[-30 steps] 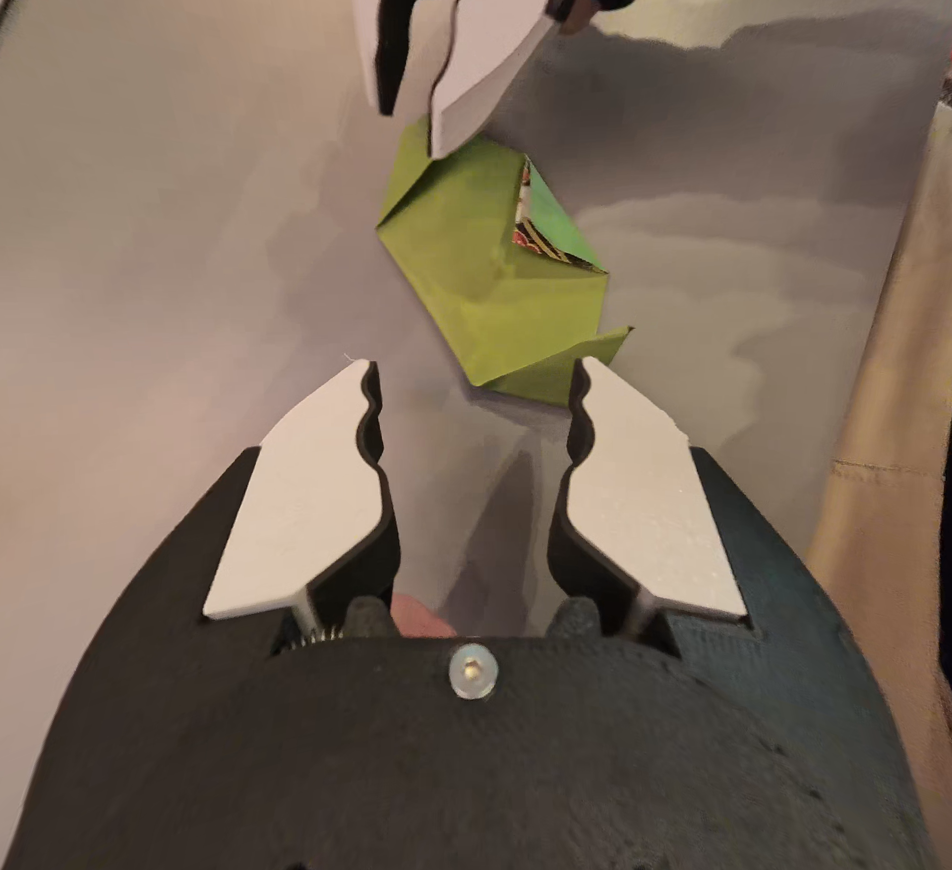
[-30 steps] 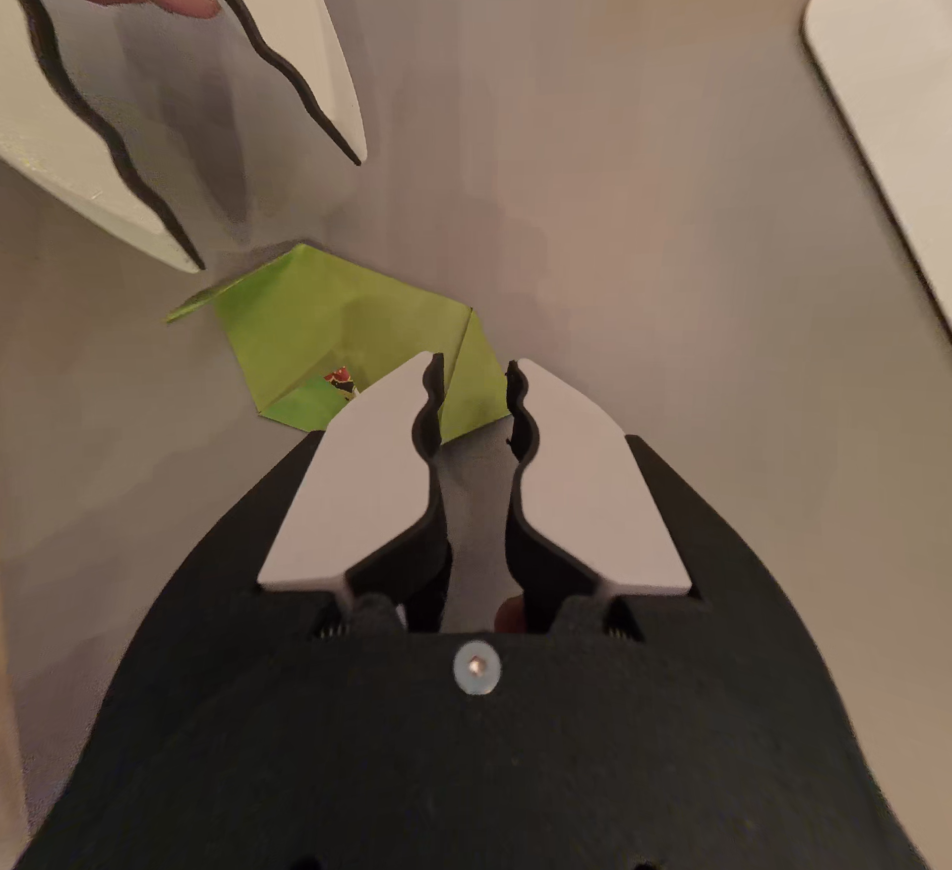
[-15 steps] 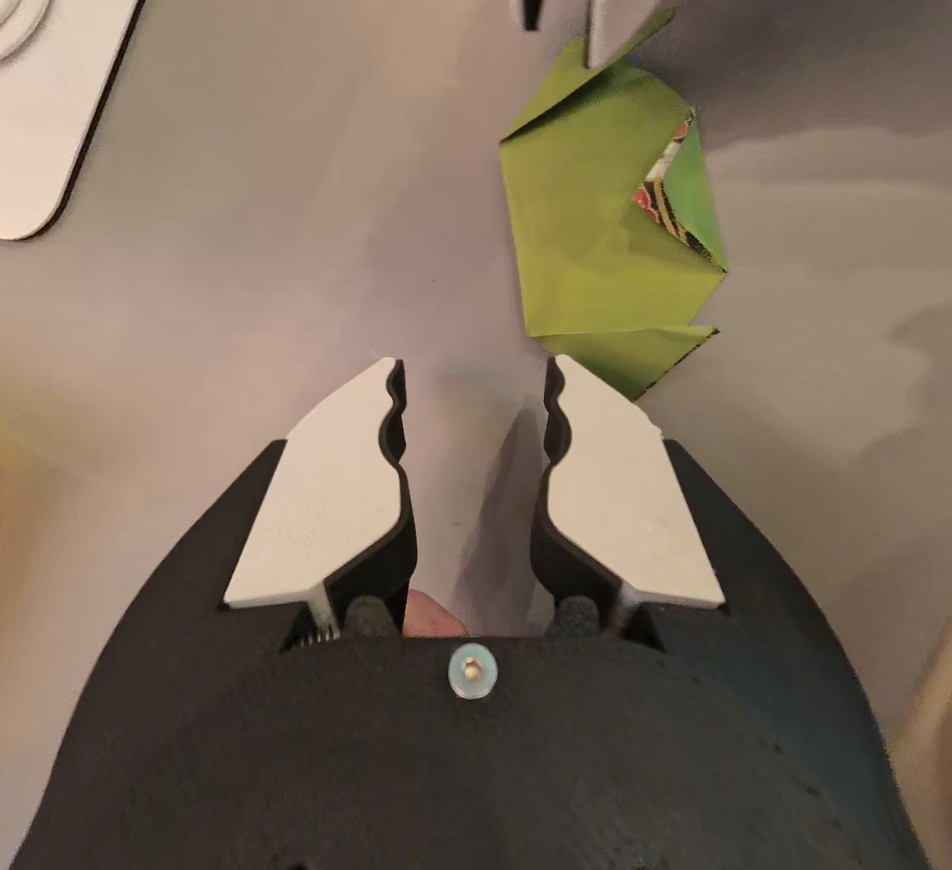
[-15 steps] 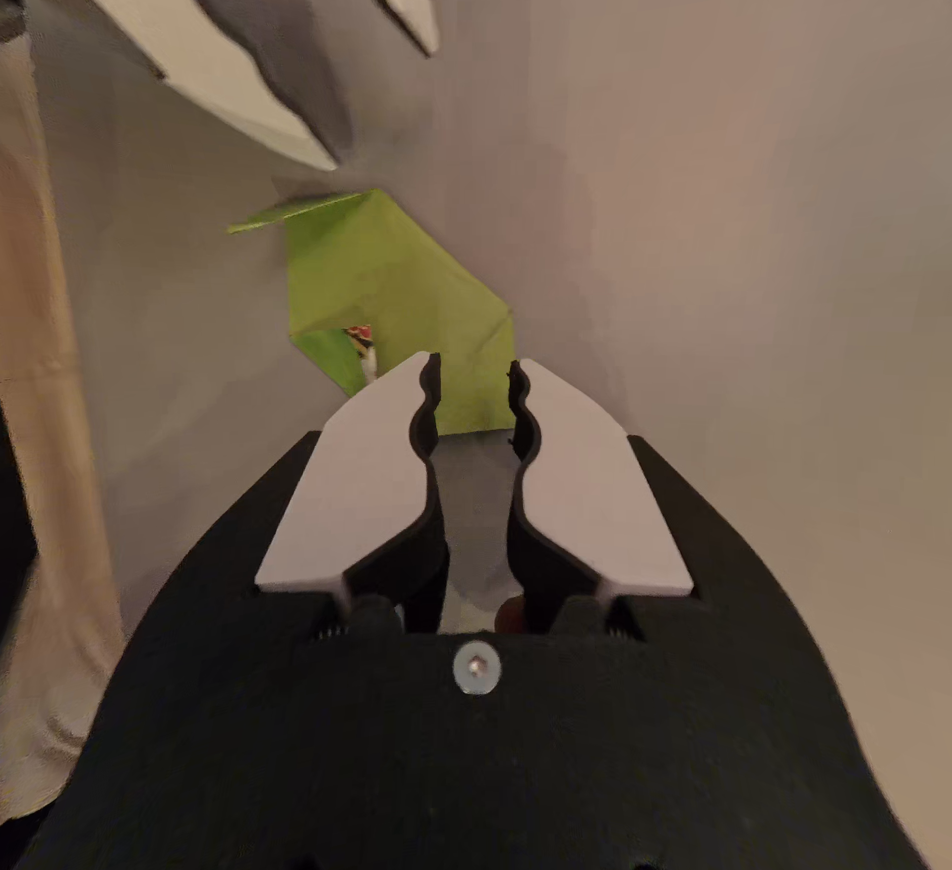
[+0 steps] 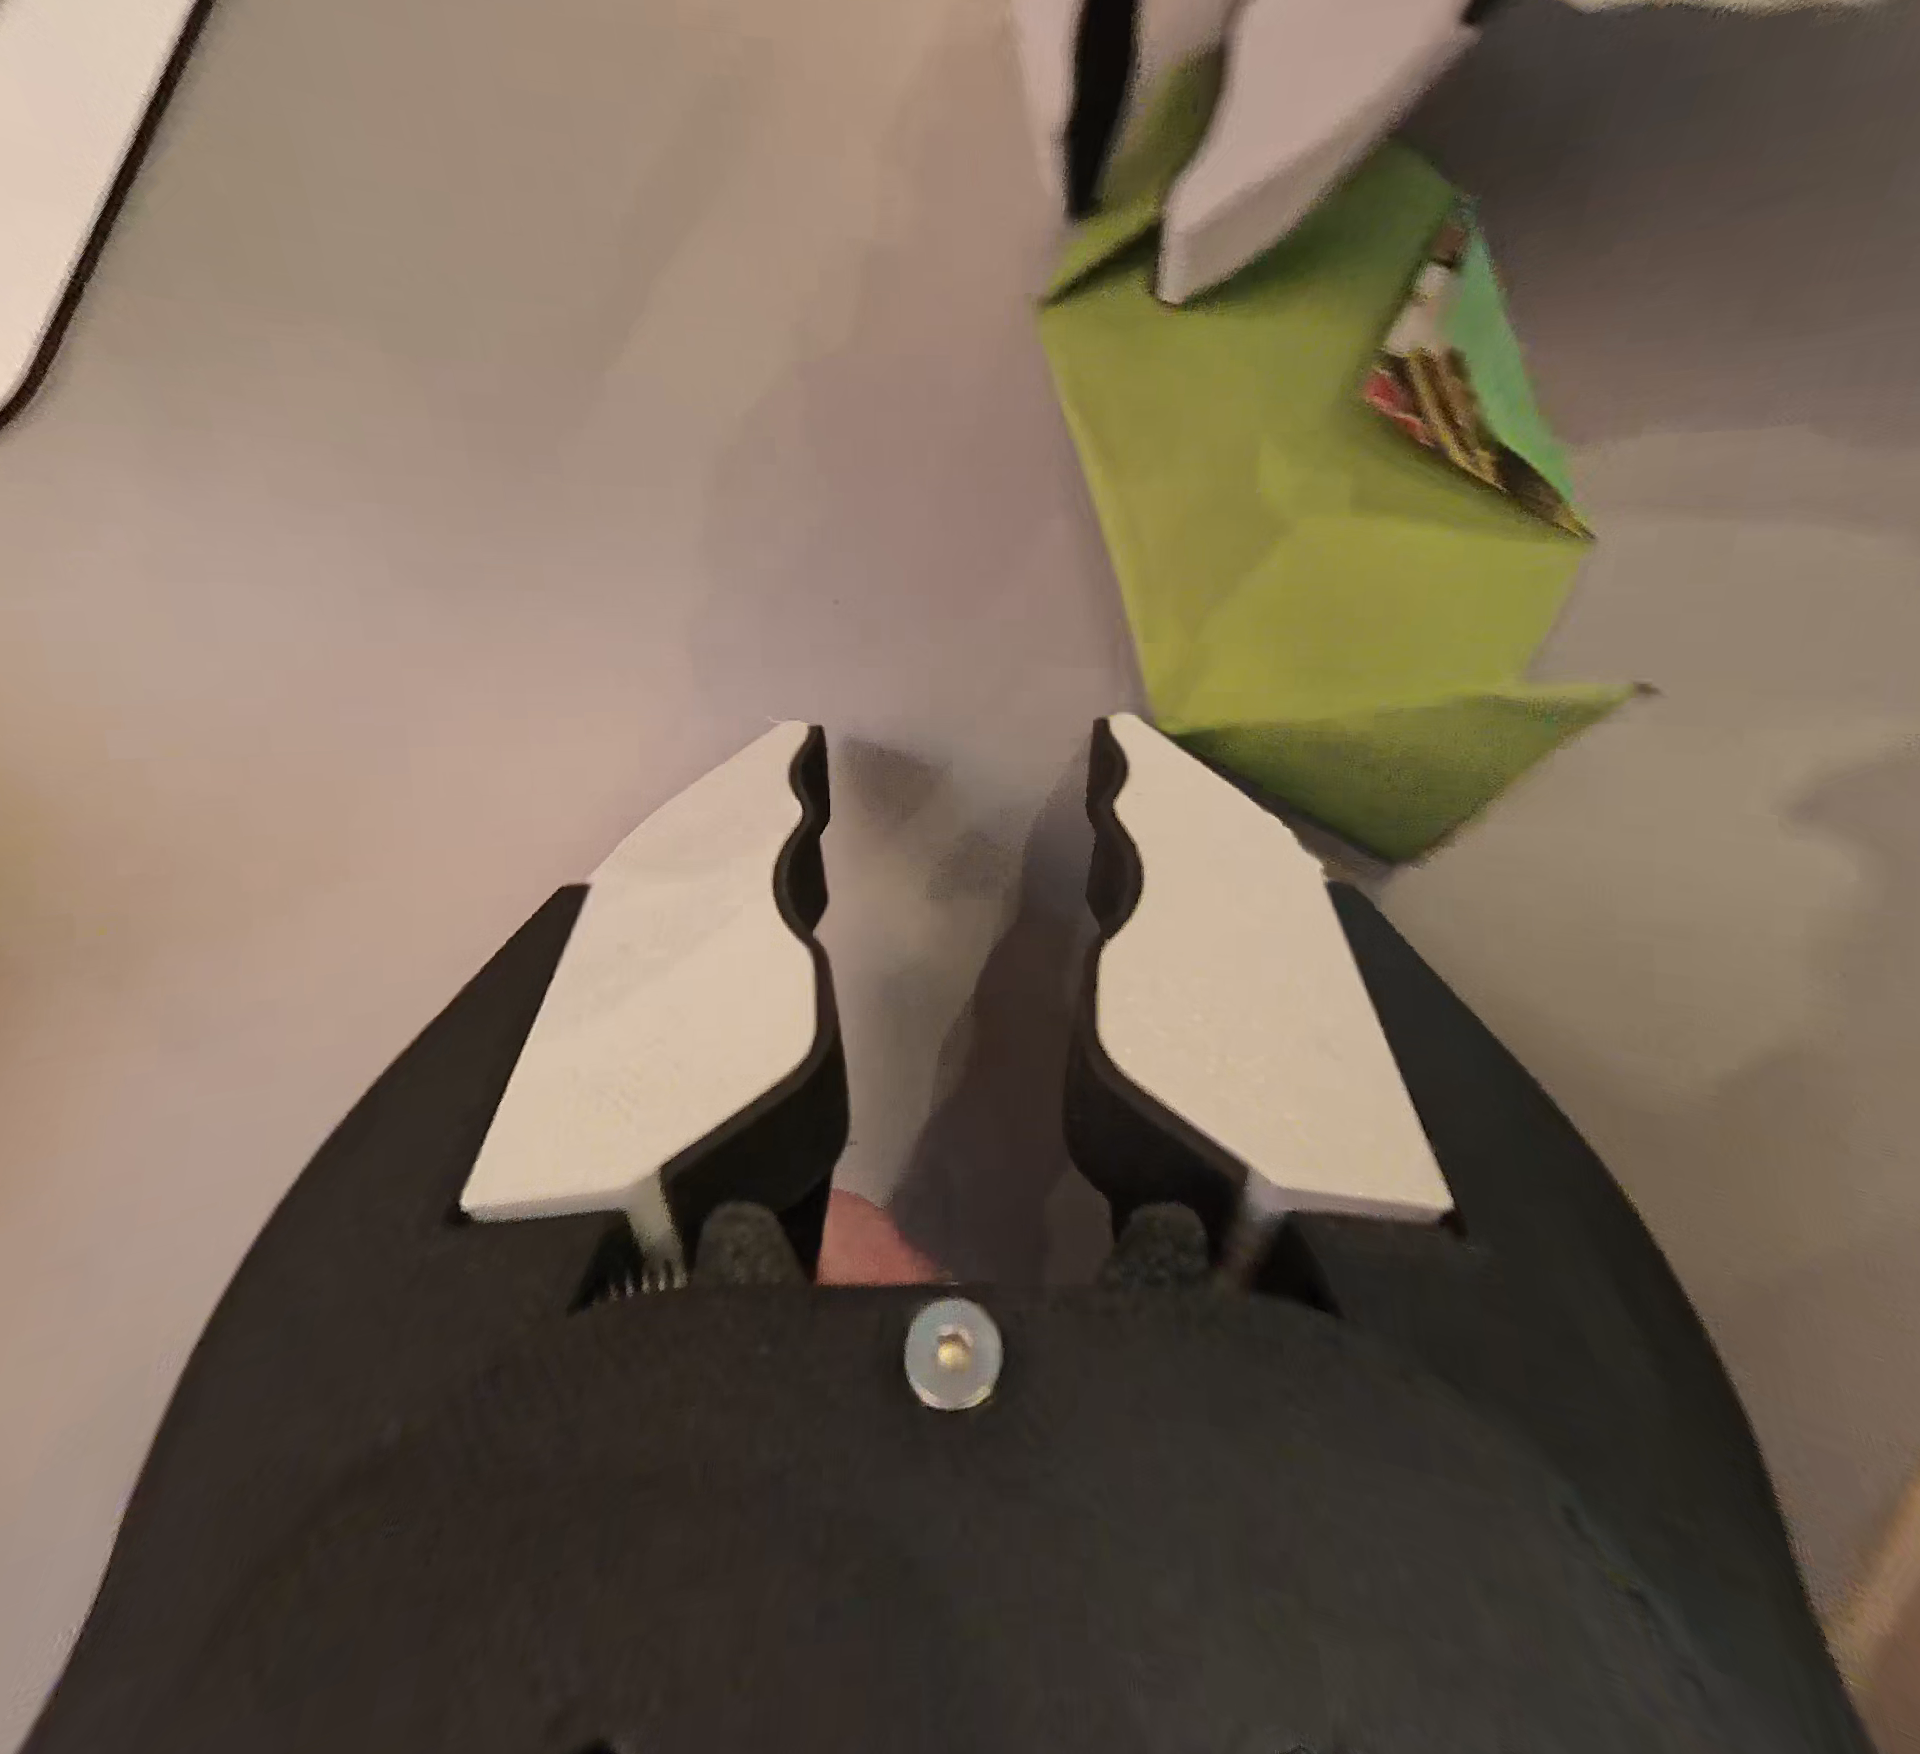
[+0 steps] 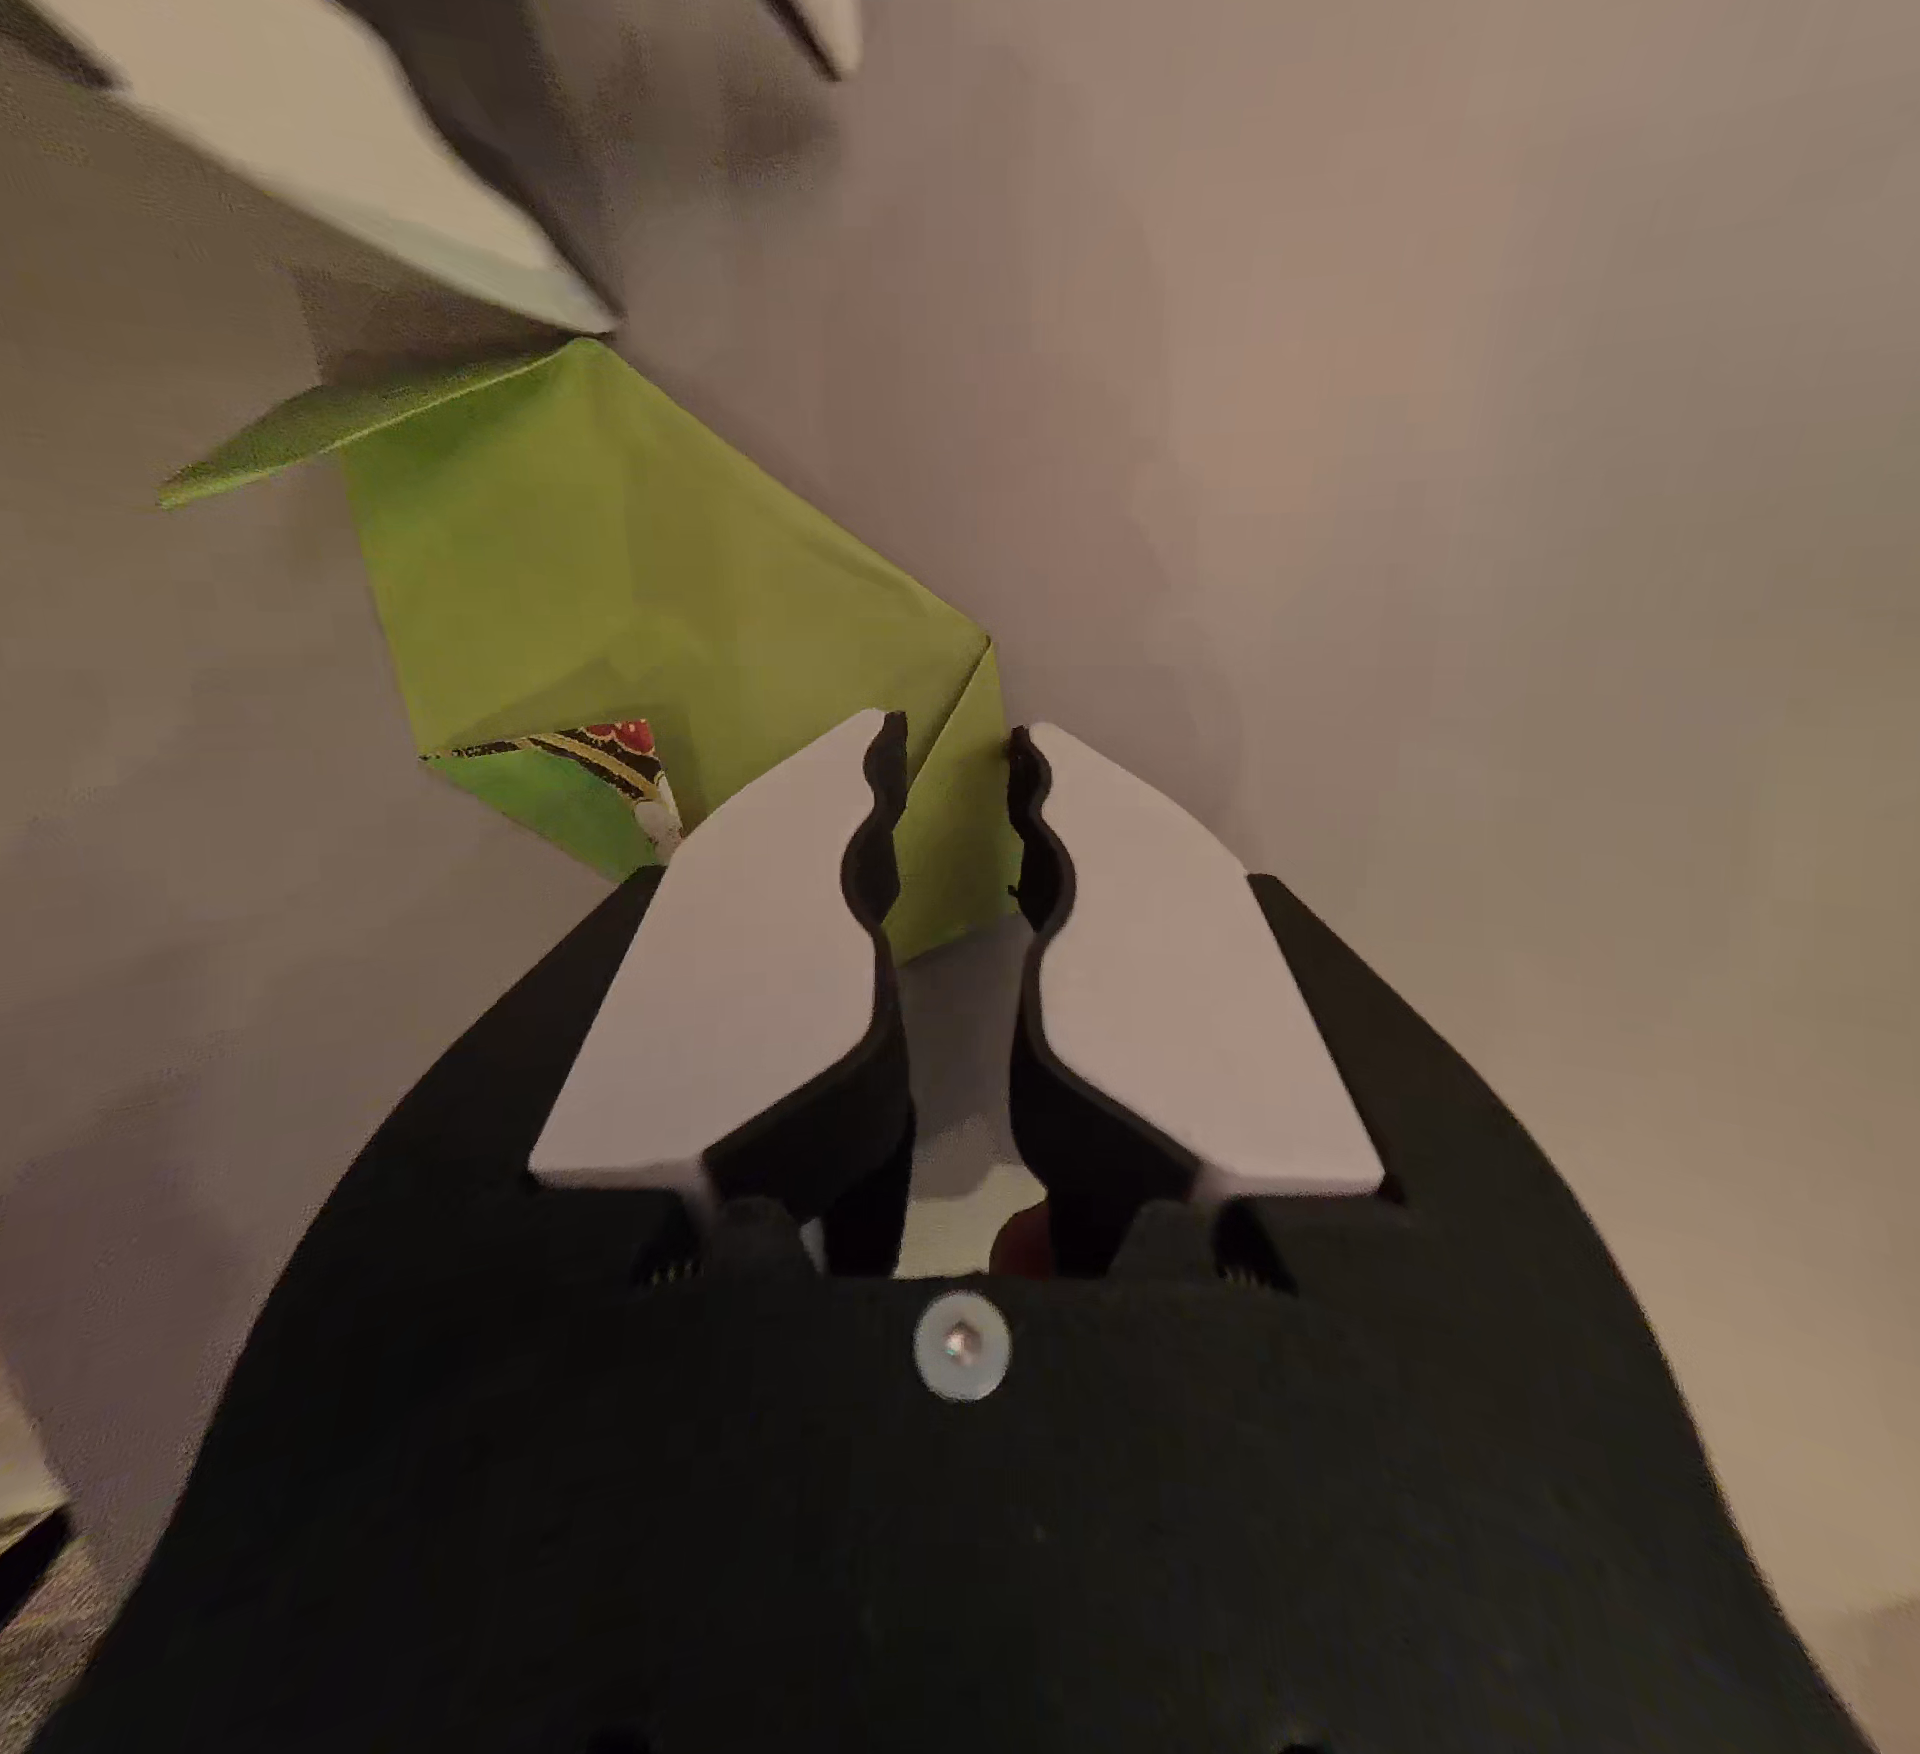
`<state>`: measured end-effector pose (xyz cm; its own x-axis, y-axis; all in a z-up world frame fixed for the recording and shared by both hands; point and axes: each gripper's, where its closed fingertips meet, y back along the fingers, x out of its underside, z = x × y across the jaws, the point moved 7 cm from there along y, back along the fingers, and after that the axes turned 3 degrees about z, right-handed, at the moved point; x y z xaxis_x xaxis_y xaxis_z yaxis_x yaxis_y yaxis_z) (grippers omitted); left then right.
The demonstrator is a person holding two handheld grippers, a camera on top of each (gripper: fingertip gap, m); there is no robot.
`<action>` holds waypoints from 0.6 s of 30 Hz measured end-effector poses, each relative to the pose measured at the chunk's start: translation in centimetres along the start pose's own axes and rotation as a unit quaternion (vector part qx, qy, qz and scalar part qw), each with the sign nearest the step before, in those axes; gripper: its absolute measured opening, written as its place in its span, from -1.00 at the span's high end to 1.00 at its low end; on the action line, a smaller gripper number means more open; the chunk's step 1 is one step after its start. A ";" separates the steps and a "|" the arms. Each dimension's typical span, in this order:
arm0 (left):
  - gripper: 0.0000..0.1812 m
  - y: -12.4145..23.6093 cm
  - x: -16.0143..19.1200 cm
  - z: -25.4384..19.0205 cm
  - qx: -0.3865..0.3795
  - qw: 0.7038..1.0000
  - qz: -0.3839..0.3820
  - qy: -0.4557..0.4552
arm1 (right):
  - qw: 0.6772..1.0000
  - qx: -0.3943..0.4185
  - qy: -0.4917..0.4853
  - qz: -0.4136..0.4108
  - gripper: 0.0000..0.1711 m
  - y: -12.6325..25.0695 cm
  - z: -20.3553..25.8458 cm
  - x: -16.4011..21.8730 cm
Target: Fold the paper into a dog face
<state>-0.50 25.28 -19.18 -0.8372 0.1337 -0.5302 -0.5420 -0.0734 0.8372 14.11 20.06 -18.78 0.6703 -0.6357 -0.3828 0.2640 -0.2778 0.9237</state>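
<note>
The green folded paper [image 5: 1340, 561] lies on the grey table [image 5: 520, 457]. The left gripper [image 5: 958, 733] hangs spread beside it, gripping nothing. The right gripper [image 6: 956, 738] sits over the paper's corner, fingers slightly parted, pinching nothing.

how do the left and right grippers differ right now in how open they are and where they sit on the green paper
The left gripper has a clearly wider gap between its fingers than the right gripper, whose gap is narrow. The left gripper sits at the near pointed flap of the green paper, with only its one fingertip over that edge; the right gripper's tips are over the paper's opposite corner. Neither is shut on the paper, and both have white fingers on black bodies.
</note>
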 end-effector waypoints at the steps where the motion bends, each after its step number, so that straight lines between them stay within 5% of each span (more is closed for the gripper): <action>1: 0.48 -0.1 0.0 0.1 0.001 1.000 -0.003 0.008 | 1.000 -0.007 -0.008 0.000 0.78 0.0 0.2 0.0; 5: 0.50 0.1 0.3 1.8 -0.066 0.998 0.009 0.013 | 0.999 -0.016 -0.042 0.001 0.76 0.5 0.0 0.5; 12: 0.36 2.4 -1.6 -0.6 0.089 0.991 -0.087 0.045 | 1.000 -0.015 -0.024 -0.013 0.72 1.0 -0.3 0.8; 18: 0.38 0.0 -0.3 -1.4 0.049 0.999 -0.012 0.012 | 1.000 0.003 0.002 0.001 0.75 0.4 0.2 0.7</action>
<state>-0.36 23.84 -19.26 -0.8265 0.1102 -0.5521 -0.5528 0.0267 0.8329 14.55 19.33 -18.74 0.6738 -0.6334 -0.3806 0.2579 -0.2811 0.9244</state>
